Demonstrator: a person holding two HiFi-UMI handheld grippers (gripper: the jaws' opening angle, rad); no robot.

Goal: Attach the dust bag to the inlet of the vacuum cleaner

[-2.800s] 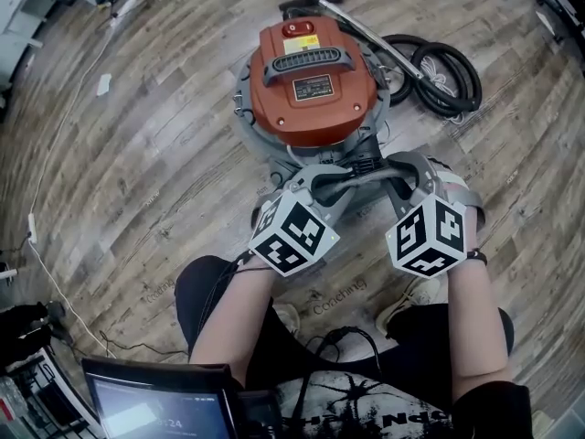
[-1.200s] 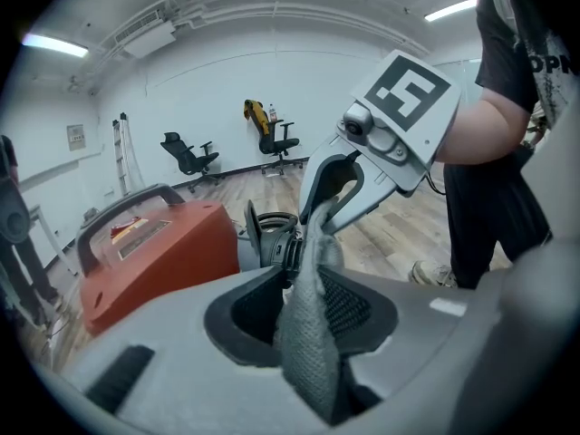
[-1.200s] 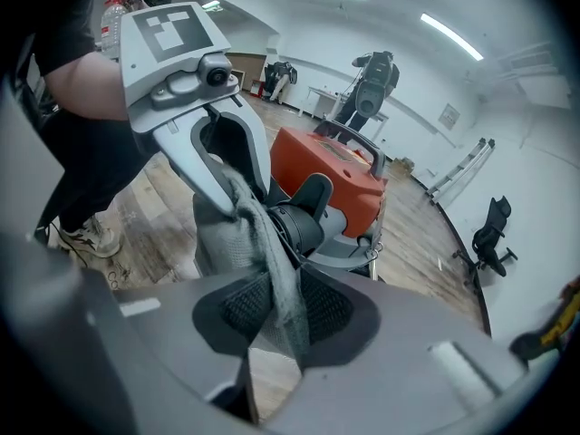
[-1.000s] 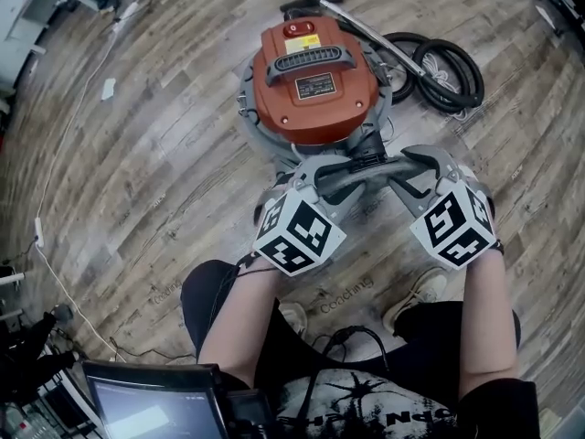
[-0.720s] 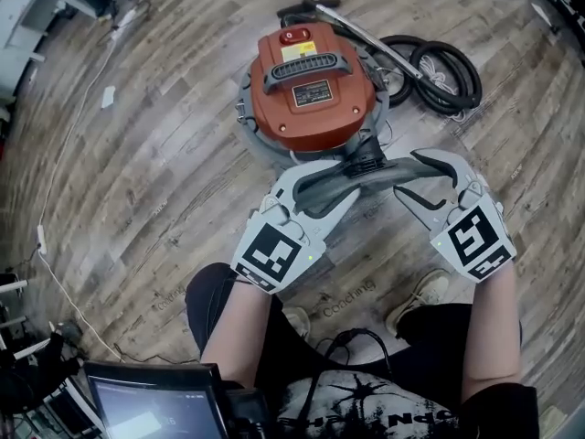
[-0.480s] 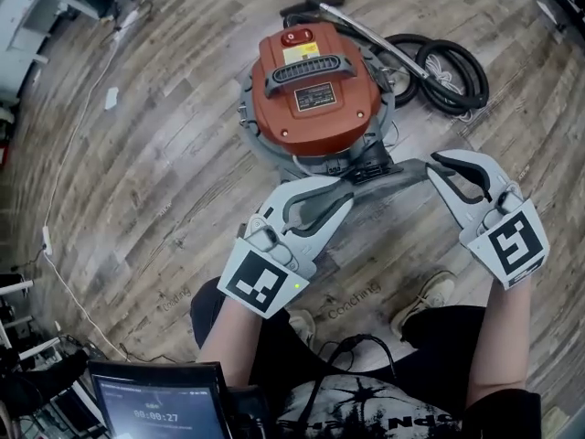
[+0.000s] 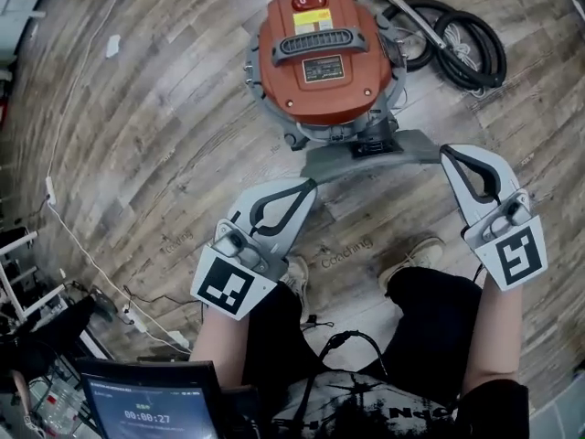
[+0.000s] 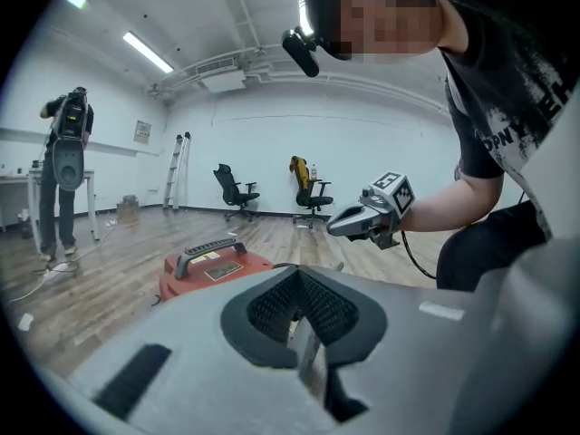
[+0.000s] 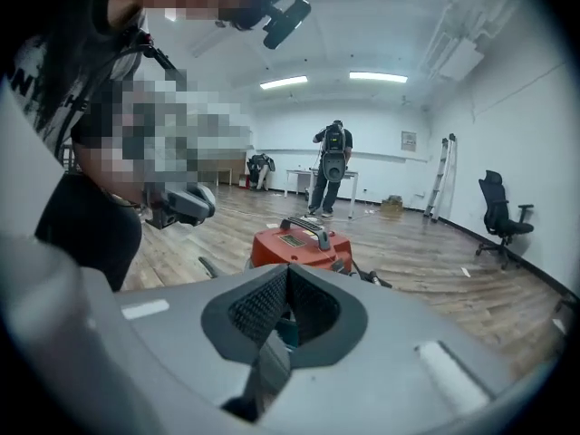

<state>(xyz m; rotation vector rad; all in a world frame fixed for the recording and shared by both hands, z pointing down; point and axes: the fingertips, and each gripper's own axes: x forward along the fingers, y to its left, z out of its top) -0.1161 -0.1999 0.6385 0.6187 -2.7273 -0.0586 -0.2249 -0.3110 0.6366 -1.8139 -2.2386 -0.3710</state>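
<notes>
The orange vacuum cleaner stands on the wood floor at the top of the head view. A grey dust bag lies curved against its front, and the black collar sits at the vacuum's inlet. My left gripper hangs below and left of the bag, apart from it. Its jaws have just closed, with nothing between them. My right gripper is beside the bag's right end; its jaws have also just closed on nothing. The left gripper view shows the vacuum and the right gripper. The right gripper view shows the vacuum.
A black coiled hose and wand lie right of the vacuum. A thin white cable runs along the floor at left. My shoes stand just below the bag. A tablet is at bottom left. A standing person and office chairs are far off.
Both grippers have let go of the grey bag's ends, drawn back toward me and apart, and their jaws have shut. The bag stays at the vacuum's front.
</notes>
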